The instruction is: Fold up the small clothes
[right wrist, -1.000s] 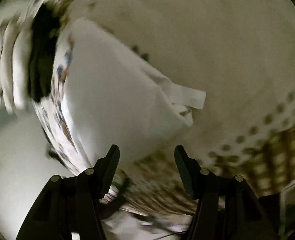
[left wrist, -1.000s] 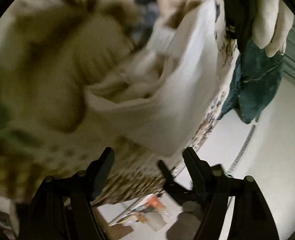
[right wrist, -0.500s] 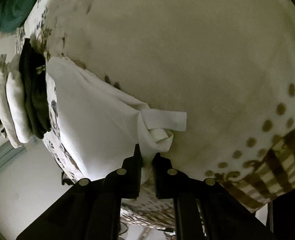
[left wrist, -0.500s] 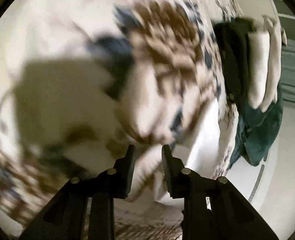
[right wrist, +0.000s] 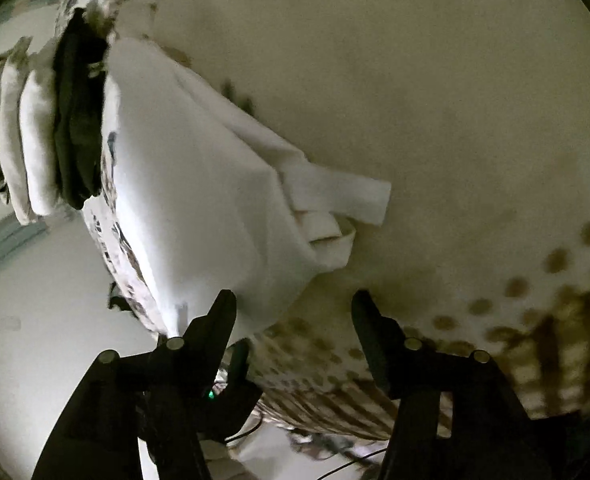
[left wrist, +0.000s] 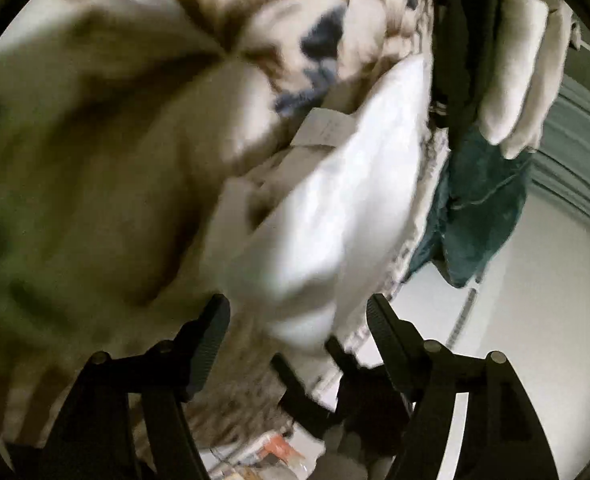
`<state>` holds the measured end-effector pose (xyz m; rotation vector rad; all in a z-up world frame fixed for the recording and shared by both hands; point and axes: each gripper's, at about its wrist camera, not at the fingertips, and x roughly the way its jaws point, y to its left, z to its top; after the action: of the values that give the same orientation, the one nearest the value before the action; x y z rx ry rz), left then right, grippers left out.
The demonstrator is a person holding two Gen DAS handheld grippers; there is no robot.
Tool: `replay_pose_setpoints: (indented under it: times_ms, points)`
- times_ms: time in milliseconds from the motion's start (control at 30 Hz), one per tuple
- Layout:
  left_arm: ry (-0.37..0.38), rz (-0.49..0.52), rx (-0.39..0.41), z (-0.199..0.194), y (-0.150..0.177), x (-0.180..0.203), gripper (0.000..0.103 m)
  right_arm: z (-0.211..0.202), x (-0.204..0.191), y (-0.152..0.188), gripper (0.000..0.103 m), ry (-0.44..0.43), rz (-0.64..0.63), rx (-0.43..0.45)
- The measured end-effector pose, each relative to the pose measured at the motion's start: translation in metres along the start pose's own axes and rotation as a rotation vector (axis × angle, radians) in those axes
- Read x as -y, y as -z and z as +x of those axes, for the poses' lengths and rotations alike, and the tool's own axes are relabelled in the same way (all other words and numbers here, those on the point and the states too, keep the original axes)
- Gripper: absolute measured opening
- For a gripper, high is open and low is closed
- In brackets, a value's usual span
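A white garment (right wrist: 199, 200) lies folded on the patterned bed cover (right wrist: 435, 100), its straps (right wrist: 335, 200) bunched at the right end. My right gripper (right wrist: 295, 308) hovers at its near corner. The jaws are opening and the pads press on nothing. The left wrist view is blurred. There the same white garment (left wrist: 335, 216) sits just beyond my left gripper (left wrist: 297, 316), whose jaws are also opening, with the cloth's near tip between the fingers but not pinched. Black parts of the other gripper (left wrist: 335, 380) show below.
A stack of folded clothes stands at the bed's edge, with white pieces (right wrist: 35, 140) and a black one (right wrist: 77, 120). A teal cloth (left wrist: 483, 208) hangs off the bed beside it. White floor (left wrist: 535, 320) lies beyond the edge, with clutter near the bottom (left wrist: 271, 452).
Half a second ago both grippers were pinched on the white garment's near edge; now both stand wide and the garment rests on the bed. The left view has swung back.
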<state>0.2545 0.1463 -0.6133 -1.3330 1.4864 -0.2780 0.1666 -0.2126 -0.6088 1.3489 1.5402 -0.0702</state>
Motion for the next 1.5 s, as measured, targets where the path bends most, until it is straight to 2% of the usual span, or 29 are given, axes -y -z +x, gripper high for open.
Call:
replay_pose_setpoints:
  times_ms: [100, 167, 233, 267, 300, 333, 433, 567, 667, 833, 1000, 1233, 1267, 1333, 1400, 1500]
  points:
    - [0.019, -0.02, 0.076, 0.008, -0.013, 0.001, 0.068, 0.012, 0.017, -0.009, 0.064, -0.125, 0.091, 0.024]
    - [0.044, -0.019, 0.149, -0.003, -0.017, 0.002, 0.066, 0.014, 0.024, -0.012, 0.064, -0.204, 0.154, 0.057]
    - [0.032, 0.01, 0.196, -0.016, -0.018, 0.007, 0.053, 0.015, 0.027, -0.012, 0.064, -0.239, 0.187, 0.088]
    - [-0.001, 0.023, 0.211, -0.018, -0.019, 0.011, 0.033, 0.015, 0.027, -0.01, 0.062, -0.256, 0.201, 0.108]
    - [-0.017, 0.035, 0.219, -0.02, -0.018, 0.013, 0.025, 0.014, 0.026, -0.008, 0.049, -0.264, 0.199, 0.125]
    - [-0.029, 0.04, 0.225, -0.02, -0.018, 0.015, 0.024, 0.014, 0.024, -0.007, 0.031, -0.272, 0.188, 0.131]
    - [-0.051, 0.053, 0.229, -0.029, -0.012, 0.024, 0.019, 0.007, 0.013, -0.003, 0.02, -0.239, 0.176, 0.15]
    - [-0.075, 0.067, 0.226, -0.04, -0.006, 0.052, 0.018, -0.011, -0.008, 0.006, 0.015, -0.207, 0.186, 0.161]
    - [-0.08, 0.111, 0.208, -0.057, 0.002, 0.085, 0.017, -0.049, -0.042, 0.02, 0.013, -0.188, 0.117, 0.187]
    - [-0.068, 0.179, 0.178, -0.069, 0.0, 0.158, 0.017, -0.111, -0.133, 0.029, 0.013, -0.186, 0.001, 0.248]
    - [0.002, 0.218, 0.186, -0.088, -0.021, 0.257, 0.017, -0.16, -0.234, 0.033, 0.013, -0.193, -0.094, 0.31]
    - [0.119, 0.371, 0.262, -0.123, -0.077, 0.424, 0.017, -0.223, -0.422, 0.004, 0.013, -0.328, -0.237, 0.4]
    - [0.135, 0.411, 0.283, -0.127, -0.091, 0.457, 0.017, -0.227, -0.442, 0.0, 0.013, -0.346, -0.252, 0.408]
    - [0.153, 0.461, 0.305, -0.13, -0.11, 0.495, 0.017, -0.235, -0.495, -0.017, 0.013, -0.387, -0.295, 0.43]
    - [0.15, 0.51, 0.326, -0.129, -0.134, 0.527, 0.017, -0.23, -0.535, -0.035, 0.013, -0.391, -0.329, 0.447]
    - [0.11, 0.521, 0.329, -0.112, -0.177, 0.533, 0.017, -0.203, -0.563, -0.072, 0.013, -0.355, -0.331, 0.431]
